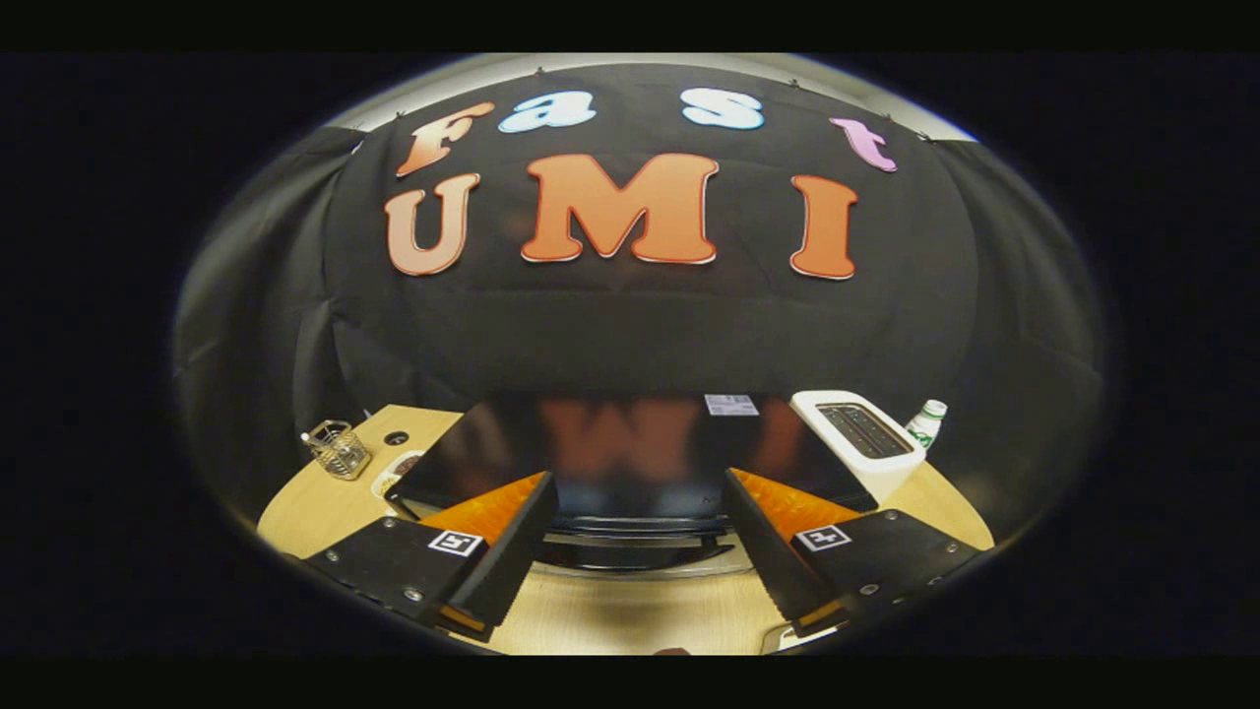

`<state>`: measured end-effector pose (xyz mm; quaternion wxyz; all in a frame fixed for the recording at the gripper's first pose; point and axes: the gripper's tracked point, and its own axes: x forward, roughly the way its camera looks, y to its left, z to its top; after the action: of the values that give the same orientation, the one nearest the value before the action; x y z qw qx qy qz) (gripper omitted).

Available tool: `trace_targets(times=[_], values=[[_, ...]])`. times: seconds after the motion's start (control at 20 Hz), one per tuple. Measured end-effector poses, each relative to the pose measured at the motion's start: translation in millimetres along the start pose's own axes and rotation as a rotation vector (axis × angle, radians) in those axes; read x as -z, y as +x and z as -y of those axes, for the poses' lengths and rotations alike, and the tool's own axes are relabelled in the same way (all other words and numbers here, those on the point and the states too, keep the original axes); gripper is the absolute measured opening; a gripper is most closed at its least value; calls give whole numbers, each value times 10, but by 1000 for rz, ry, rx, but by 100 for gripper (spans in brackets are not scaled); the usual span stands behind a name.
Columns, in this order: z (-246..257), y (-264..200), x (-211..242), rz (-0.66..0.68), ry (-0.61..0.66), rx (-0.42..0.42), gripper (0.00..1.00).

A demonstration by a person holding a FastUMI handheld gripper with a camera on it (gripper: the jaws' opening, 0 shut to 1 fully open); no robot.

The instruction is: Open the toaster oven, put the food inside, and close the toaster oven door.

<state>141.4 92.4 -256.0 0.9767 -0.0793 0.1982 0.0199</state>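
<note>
The black toaster oven [630, 443] stands on the wooden table [630, 611], seen from above with its glossy top reflecting the wall. Its door handle [640, 545] runs along the front edge, just below the top, and the door looks shut. My gripper [640, 483] hovers open above the oven's front, with the handle between and slightly below the two fingers [512, 551]. Nothing is held. A white plate [394, 475] peeks out by the oven's left rear corner; what lies on it is hidden.
A white slot toaster [866, 438] stands at the oven's right, with a green-capped bottle [926, 421] behind it. A wire basket [338, 448] sits at the table's left rear. Bare wood lies in front of the oven.
</note>
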Motion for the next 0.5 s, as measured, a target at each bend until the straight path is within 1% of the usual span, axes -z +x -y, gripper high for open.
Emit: trace_targets(times=[0.1, 0.2, 0.5], values=[[-15, 78, 91, -29, 2, 7, 99], [-27, 85, 86, -30, 36, 5, 99], [-101, -64, 146, -63, 28, -8, 100]])
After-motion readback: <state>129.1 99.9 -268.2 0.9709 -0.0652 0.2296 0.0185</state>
